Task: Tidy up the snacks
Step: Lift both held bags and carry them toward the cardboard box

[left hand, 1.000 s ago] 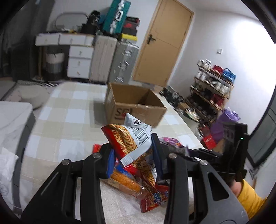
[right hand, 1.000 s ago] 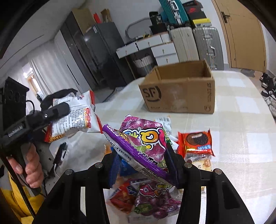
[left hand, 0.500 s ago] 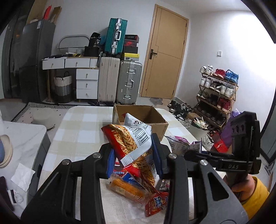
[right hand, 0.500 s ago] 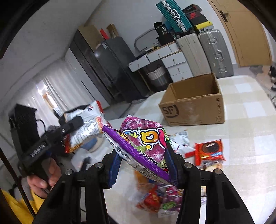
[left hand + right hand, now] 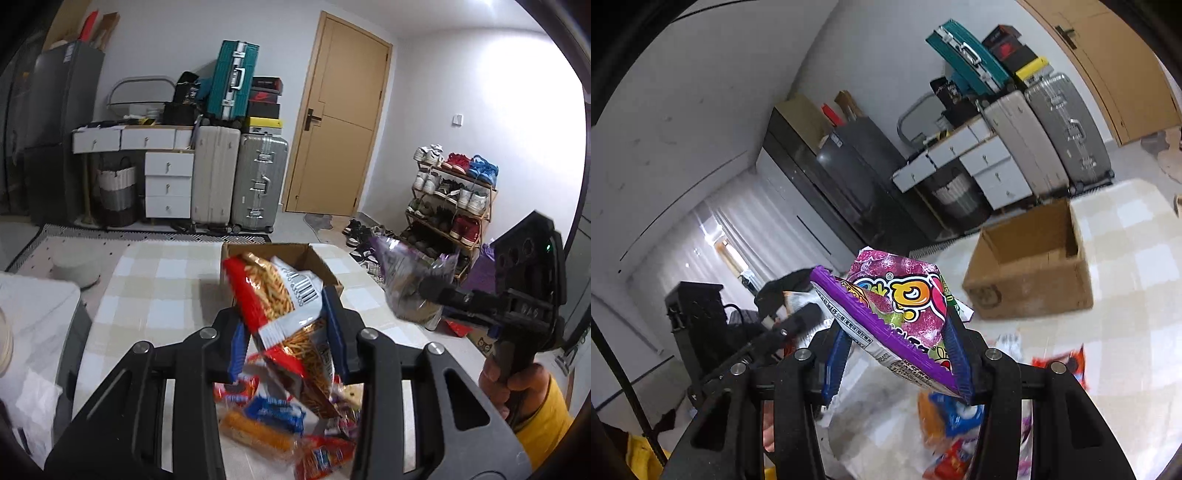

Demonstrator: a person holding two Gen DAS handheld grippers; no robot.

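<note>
In the left wrist view the left gripper (image 5: 286, 339) fills the lower middle of the frame, its blue-padded jaws clamped on a red-and-white crinkled bag of potato sticks (image 5: 275, 299) that stands tilted between them, barcode facing right. Below it, at the bottom centre, a loose pile of small snack packets (image 5: 269, 421) — orange, blue and red wrappers — lies on the cream-and-white checked tablecloth (image 5: 147, 291). Just behind the bag, at mid-frame, the open brown cardboard box (image 5: 321, 264) sits on the cloth, partly hidden by the bag. At the right edge a hand (image 5: 517, 384) with a yellow sleeve holds the right gripper (image 5: 417, 291), seen from the side with a purple packet in it.

In the right wrist view that gripper (image 5: 895, 350) sits at the lower centre, pressed shut on a purple glossy candy bag with cartoon lettering (image 5: 901, 306). The cardboard box (image 5: 1030, 273) stands at centre right, open and tilted in the frame, apart from the blurred packets (image 5: 956, 413) at the bottom.
</note>
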